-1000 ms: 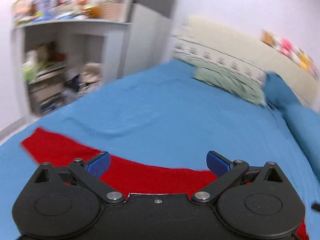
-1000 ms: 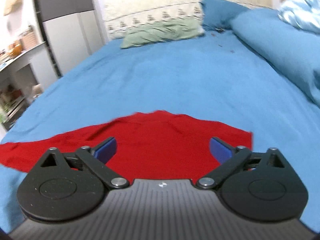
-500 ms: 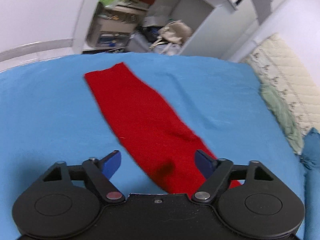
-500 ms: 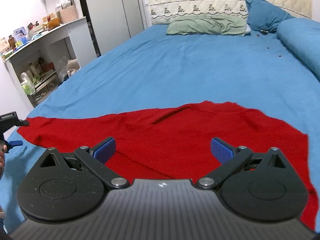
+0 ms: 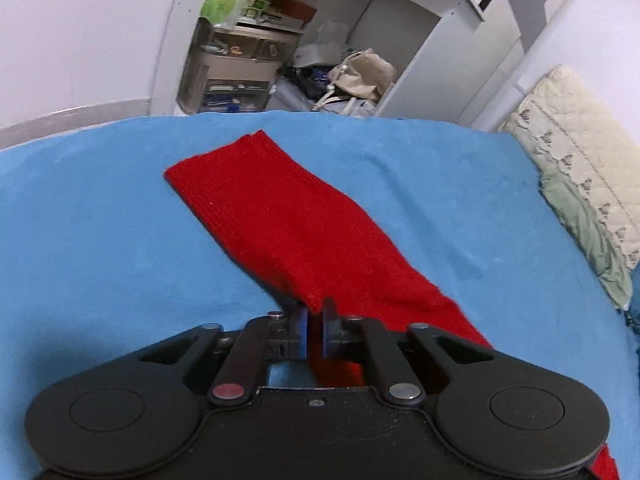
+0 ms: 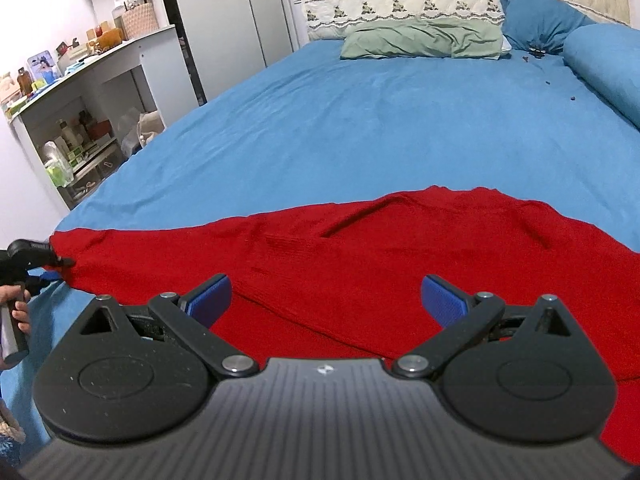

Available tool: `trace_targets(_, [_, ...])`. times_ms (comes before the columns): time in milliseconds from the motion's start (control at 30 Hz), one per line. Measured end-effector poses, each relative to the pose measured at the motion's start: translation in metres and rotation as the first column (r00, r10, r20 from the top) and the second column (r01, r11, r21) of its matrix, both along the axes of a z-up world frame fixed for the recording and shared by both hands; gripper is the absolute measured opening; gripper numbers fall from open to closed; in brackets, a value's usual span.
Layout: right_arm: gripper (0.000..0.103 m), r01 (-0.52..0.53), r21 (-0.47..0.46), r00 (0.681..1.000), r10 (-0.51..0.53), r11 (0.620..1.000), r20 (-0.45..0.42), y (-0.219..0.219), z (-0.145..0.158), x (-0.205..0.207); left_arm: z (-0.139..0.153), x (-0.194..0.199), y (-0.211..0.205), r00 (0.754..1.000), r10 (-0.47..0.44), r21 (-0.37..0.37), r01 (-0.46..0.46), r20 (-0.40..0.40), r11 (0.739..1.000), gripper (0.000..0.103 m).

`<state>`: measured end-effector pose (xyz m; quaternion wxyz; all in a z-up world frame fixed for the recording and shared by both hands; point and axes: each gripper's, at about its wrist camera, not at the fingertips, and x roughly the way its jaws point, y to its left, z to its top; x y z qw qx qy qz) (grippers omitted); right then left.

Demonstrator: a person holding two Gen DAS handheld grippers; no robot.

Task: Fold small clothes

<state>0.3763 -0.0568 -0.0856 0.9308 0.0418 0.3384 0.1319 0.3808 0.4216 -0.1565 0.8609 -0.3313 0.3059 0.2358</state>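
A red knit garment (image 6: 400,264) lies spread on the blue bed sheet (image 6: 380,128). In the left wrist view its long sleeve (image 5: 288,224) stretches away toward the bed's edge. My left gripper (image 5: 315,320) is shut on the near edge of the red sleeve and also shows at the far left of the right wrist view (image 6: 36,258). My right gripper (image 6: 326,296) is open and empty, hovering low over the garment's body, with a blue pad (image 6: 210,298) on either side.
A green pillow (image 6: 424,38) and blue pillows (image 6: 540,24) lie at the headboard. A white shelf unit (image 5: 248,52) with clutter and a beige bag (image 5: 360,76) stands beyond the bed's edge. A grey wardrobe (image 6: 228,24) is by the wall.
My left gripper has closed on the edge of the red sleeve; it was open half a second ago. My right gripper stays open over the garment, hardly moved.
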Motion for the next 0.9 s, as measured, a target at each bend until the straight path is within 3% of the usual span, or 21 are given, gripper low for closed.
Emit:
trace_targets(167, [0.103,0.039,-0.015,0.999,-0.039,0.999,0.015,-0.02,0.001,-0.003,0.037,0.006,-0.026,0.997,-0.06,0.111,0.055,0.041,0.992,0.006])
trace_targets(233, [0.103,0.058,-0.029,0.998,-0.058,0.998,0.023,-0.029,0.002,-0.004,0.064,0.011,-0.052,0.989,-0.128,0.178,0.113,0.076,0.977,0.006])
trace_targets(333, [0.103,0.099,-0.021,0.995,-0.098,0.995,0.032,-0.049,0.007,-0.009,0.107,0.023,-0.111,0.954,-0.269,0.276,0.225,0.132,0.934,0.006])
trace_targets(467, [0.103,0.163,-0.025,0.986,-0.162,0.986,0.048,-0.079,0.019,-0.019,0.141,0.042,-0.219,0.859,-0.482,0.361,0.4,0.174,0.843,0.006])
trace_targets(567, [0.103,0.218,-0.024,0.975,-0.216,0.976,0.056,-0.108,0.027,-0.028,0.141,0.056,-0.313,0.754,-0.639,0.395,0.546,0.154,0.739,0.006])
trace_targets(600, [0.103,0.235,-0.023,0.971,-0.234,0.972,0.057,-0.117,0.03,-0.031,0.134,0.059,-0.346,0.714,-0.688,0.411,0.593,0.129,0.692,0.006])
trace_targets(700, [0.103,0.293,-0.031,0.955,-0.29,0.956,0.059,-0.148,0.031,-0.042,0.097,0.058,-0.431,0.607,-0.794,0.428,0.708,0.036,0.561,0.006])
trace_targets(767, [0.103,0.329,-0.038,0.944,-0.327,0.944,0.045,-0.168,0.024,-0.049,0.06,0.053,-0.471,0.553,-0.833,0.403,0.769,-0.031,0.496,0.006])
trace_targets(900, [0.103,0.368,-0.033,0.929,-0.368,0.929,-0.021,-0.195,0.001,-0.058,0.0,0.047,-0.51,0.494,-0.857,0.342,0.838,-0.143,0.426,0.006])
